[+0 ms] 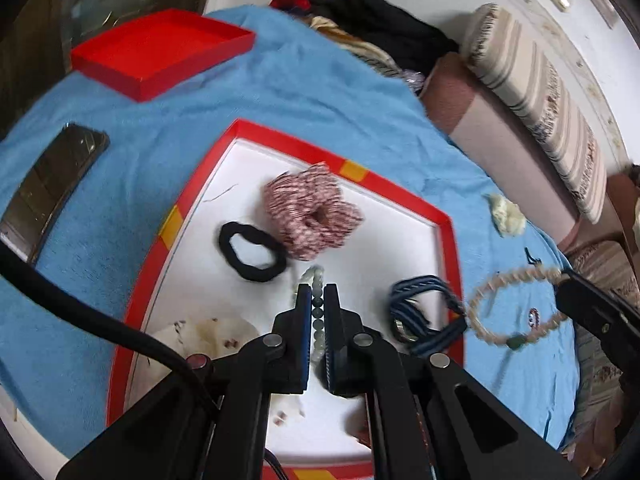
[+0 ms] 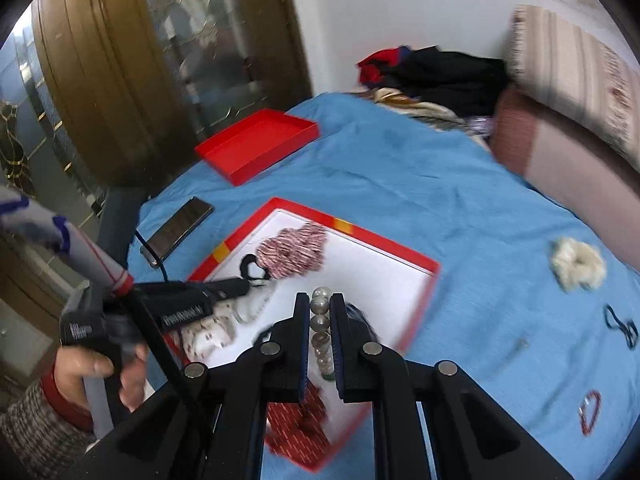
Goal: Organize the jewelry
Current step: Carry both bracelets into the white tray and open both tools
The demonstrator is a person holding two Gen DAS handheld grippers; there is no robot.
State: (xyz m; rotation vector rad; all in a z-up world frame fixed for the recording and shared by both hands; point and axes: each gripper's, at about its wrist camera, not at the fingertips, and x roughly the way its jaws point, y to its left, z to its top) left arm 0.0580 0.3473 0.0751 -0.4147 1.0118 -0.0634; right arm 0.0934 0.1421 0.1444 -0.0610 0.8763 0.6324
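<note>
We hold two tongs over a bed covered in a blue blanket (image 1: pixel 320 92). Our left tongs (image 1: pixel 318 300) are clamped on a pale green bead bracelet (image 1: pixel 316 280), which hangs over the white floor of the red-rimmed box (image 1: pixel 400 188). Our right tongs (image 2: pixel 320 308) are clamped on a bracelet of larger pearly beads (image 2: pixel 320 320), held above the near right part of the same box; in the left view this bracelet (image 1: pixel 516 304) shows as a loop just right of the box rim.

Inside the box lie a red-and-white striped scrunchie (image 1: pixel 312 212) toward the far side, a black hair tie (image 1: pixel 252 252) just left of it, and a blue woven strap (image 1: pixel 424 312) near the right rim. The red lid (image 1: pixel 160 52) sits far left on the blanket, a dark phone (image 1: pixel 52 184) lies left of the box, and a cream scrunchie (image 2: pixel 576 264) rests on the blanket well right of the box. A hand (image 2: pixel 96 376) grips the left handle.
</note>
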